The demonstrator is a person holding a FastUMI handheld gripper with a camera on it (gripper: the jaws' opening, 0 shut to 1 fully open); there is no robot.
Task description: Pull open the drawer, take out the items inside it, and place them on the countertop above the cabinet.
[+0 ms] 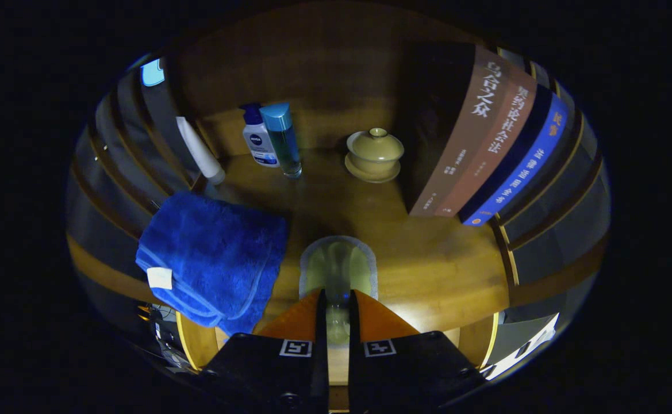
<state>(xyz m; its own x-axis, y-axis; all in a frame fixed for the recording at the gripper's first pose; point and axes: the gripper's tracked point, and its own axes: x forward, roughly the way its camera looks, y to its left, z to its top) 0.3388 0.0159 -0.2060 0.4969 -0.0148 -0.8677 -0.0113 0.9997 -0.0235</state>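
1. Gripping: the gripper (336,313) has its two fingers drawn narrow, pressing from either side on a clear bottle (338,270). The bottle is pale green and translucent. Both fingers appear to bear on it.
2. Axis: the clear bottle's long axis runs straight ahead along the fingers. Its far, rounded end projects just beyond the fingertips, over the countertop (427,270). Whether that end touches the wood or hangs above it cannot be told.
3. Judgement: the item looks to be out of the drawer and at the placing step. The coming move turns on lowering it to the bare wood directly ahead, then parting the fingers.
4. Left of the fingers, just beside the bottle: a blue towel (212,259), folded, draping over the countertop's near edge. A careless set-down could land the bottle against its hem.
5. Further ahead, left: a pump bottle (258,141) and a blue-capped bottle (283,141), upright and touching, with a white tube (200,152) leaning beside them.
6. Further ahead, centre: a lidded cup (375,152) on its saucer, well apart from the bottle.
7. Right: a row of books (485,149), upright.
8. Room: wooden back panel behind; light is dim.
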